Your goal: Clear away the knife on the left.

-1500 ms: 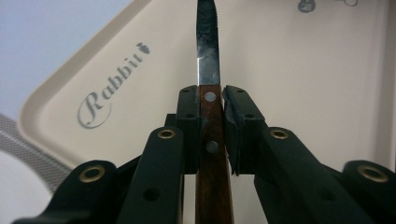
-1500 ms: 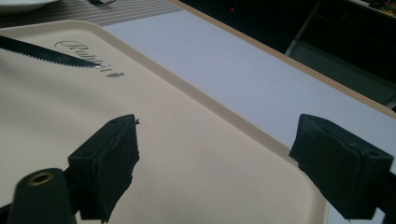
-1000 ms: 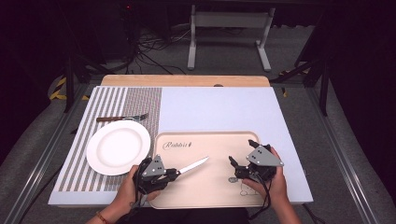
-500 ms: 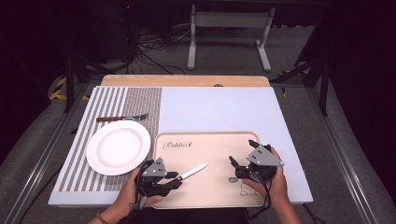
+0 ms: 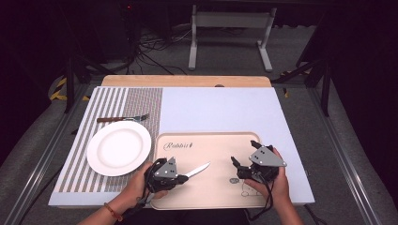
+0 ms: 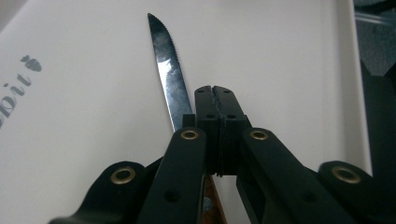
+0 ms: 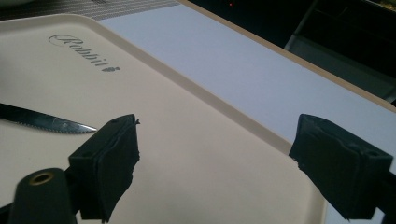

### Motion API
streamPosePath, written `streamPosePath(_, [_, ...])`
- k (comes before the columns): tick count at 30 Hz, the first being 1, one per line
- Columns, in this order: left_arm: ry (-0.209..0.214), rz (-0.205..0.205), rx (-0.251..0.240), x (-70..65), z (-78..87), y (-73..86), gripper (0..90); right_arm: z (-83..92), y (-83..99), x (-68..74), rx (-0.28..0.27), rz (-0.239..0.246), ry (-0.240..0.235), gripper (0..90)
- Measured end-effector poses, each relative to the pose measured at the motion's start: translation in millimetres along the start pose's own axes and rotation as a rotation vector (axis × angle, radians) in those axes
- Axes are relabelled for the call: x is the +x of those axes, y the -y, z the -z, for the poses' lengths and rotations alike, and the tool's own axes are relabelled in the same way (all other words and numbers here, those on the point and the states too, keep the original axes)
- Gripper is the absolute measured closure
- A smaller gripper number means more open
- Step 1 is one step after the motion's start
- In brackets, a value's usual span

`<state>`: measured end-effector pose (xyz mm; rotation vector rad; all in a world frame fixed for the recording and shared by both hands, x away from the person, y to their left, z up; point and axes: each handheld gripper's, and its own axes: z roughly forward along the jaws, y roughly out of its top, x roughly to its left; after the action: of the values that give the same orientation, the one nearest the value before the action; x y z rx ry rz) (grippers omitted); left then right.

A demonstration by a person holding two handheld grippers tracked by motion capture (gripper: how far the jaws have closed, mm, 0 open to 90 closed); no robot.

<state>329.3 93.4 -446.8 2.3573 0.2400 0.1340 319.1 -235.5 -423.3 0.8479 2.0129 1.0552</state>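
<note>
At the near edge of the desk (image 5: 225, 110), two hands come in, and each one holds a hand-held gripper. The left hand-held gripper (image 5: 179, 176) is over the near left corner of the tan tray (image 5: 211, 190). Its jaws have just been closing, and now the two black tips sit tight together. From the left gripper view, the knife (image 6: 168, 70) runs along the left side of the closed tips, not between them. A bit of its brown handle shows low down under the jaws, and I cannot tell if the jaws press on it. In the high view, the knife (image 5: 197, 170) sticks out of this gripper and points toward the far right, low over the tray. Its edge has little teeth.

The right hand-held gripper (image 5: 239, 165) is over the near right part of the tray. Its jaws are wide apart with nothing between them, as the right gripper view (image 7: 212, 161) shows. The knife tip (image 7: 51, 122) is just to the left of them.

The tray has a curly word near its far left corner. Just left of the tray sits a round white plate (image 5: 118, 148) on a striped mat (image 5: 117, 101). Behind the plate, farther from the person, a fork (image 5: 123, 118) with a brown handle lies flat on the mat. The rest of the desk is covered by a pale blue sheet (image 5: 220, 112).
</note>
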Motion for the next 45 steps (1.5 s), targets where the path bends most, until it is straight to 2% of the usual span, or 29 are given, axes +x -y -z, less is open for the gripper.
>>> streamPosePath(1, [0.003,-0.003,0.020,0.5,-4.3,-0.3,89.7,-0.2,0.1,0.6,0.002,0.000,0.000,15.0])
streamPosePath(3, [-0.002,-0.001,0.027,0.2,-6.1,-0.2,89.7,-0.3,0.1,2.2,0.005,0.011,-0.008,15.1])
streamPosePath(4, [-0.030,-0.018,0.056,-1.5,-9.3,-0.5,89.7,-0.3,0.0,3.0,0.008,0.019,-0.011,15.3])
streamPosePath(6, [-0.043,-0.028,0.053,-1.2,-10.5,-0.4,89.7,-0.8,-0.3,3.1,0.009,0.023,-0.012,15.2])
streamPosePath(7, [-0.051,-0.007,0.053,-0.1,-9.7,0.6,89.7,-1.1,-0.4,2.8,0.008,0.023,-0.012,15.2])
streamPosePath(12, [-0.072,0.006,0.052,4.7,-5.8,5.3,89.7,-1.8,-0.9,3.3,0.011,0.022,-0.013,15.2])
streamPosePath(15, [-0.091,-0.003,0.068,5.2,-2.4,7.2,89.7,-2.2,-1.1,3.8,0.012,0.027,-0.015,15.2])
streamPosePath(18, [-0.082,0.007,0.068,8.3,2.4,12.3,89.7,-2.2,-1.0,4.2,0.012,0.029,-0.016,15.2])
streamPosePath(19, [-0.075,0.023,0.065,9.3,3.6,14.4,89.7,-2.0,-1.1,4.1,0.013,0.029,-0.017,15.2])
streamPosePath(27, [-0.089,0.051,0.077,16.8,15.3,25.5,87.3,-2.9,-1.5,4.6,0.017,0.035,-0.020,15.2])
streamPosePath(28, [-0.105,0.044,0.080,18.1,16.7,26.6,89.3,-3.0,-2.2,4.8,0.018,0.035,-0.020,15.2])
streamPosePath(30, [-0.105,0.044,0.086,18.1,17.5,26.8,89.3,-3.1,-2.3,4.9,0.019,0.036,-0.020,15.2])
streamPosePath(33, [-0.128,0.046,0.096,18.2,19.5,27.3,84.9,-3.2,-2.1,5.5,0.022,0.046,-0.023,15.2])
streamPosePath(37, [-0.118,0.040,0.097,16.0,19.3,27.3,86.5,-3.6,-2.1,5.1,0.020,0.042,-0.023,15.2])
streamPosePath(38, [-0.116,0.028,0.098,15.8,19.4,26.9,87.3,-3.5,-2.1,5.2,0.021,0.044,-0.025,15.2])
streamPosePath(45, [-0.127,0.035,0.114,16.6,26.8,33.6,86.4,-3.3,-1.8,5.1,0.021,0.042,-0.025,15.2])
